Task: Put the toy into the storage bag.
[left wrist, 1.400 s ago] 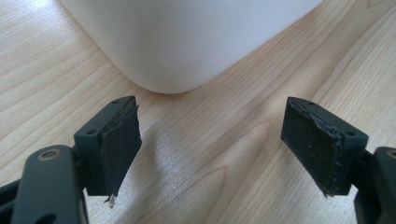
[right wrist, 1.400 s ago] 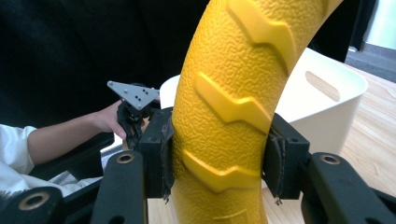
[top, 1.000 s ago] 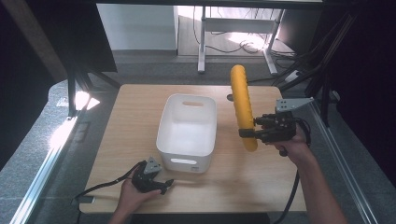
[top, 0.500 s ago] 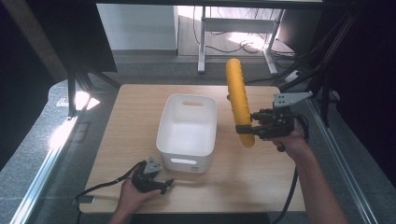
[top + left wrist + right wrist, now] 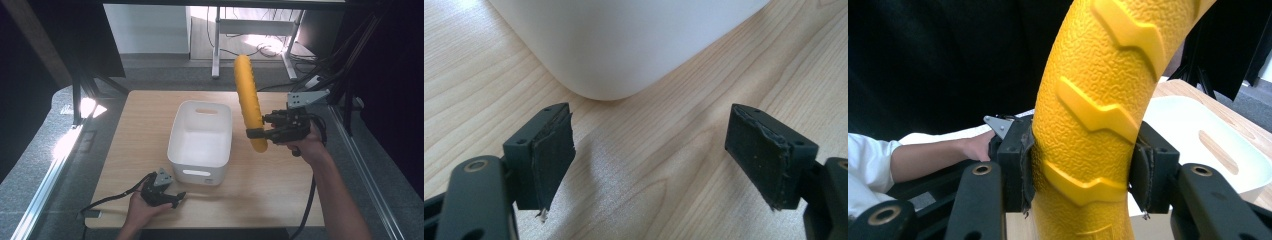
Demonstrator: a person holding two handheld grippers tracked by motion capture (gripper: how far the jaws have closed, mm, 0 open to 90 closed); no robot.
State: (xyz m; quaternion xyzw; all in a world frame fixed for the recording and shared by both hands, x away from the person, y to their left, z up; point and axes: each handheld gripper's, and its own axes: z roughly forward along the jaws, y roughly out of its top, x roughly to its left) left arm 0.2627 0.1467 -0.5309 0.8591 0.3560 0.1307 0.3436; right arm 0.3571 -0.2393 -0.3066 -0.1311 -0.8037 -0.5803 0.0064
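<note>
A long yellow foam roller (image 5: 248,102) with raised zigzag ridges hangs upright above the table, just right of the white bin (image 5: 201,140). My right gripper (image 5: 257,133) is shut on its lower part; in the right gripper view both pads press the roller (image 5: 1093,115). My left gripper (image 5: 176,198) rests on the table near the front edge, beside the bin's near left corner. In the left gripper view its jaws stand wide open with nothing between them, facing the bin's rounded corner (image 5: 624,45).
The white bin holds nothing and has handle slots at both ends. The wooden table (image 5: 140,125) has bare wood left of the bin. A metal rail (image 5: 45,195) runs along the left. Desk legs and cables (image 5: 270,45) lie beyond the far edge.
My right gripper has carried the roller left, closer to the bin's right wall, and lifted it a little. The left gripper has stayed put.
</note>
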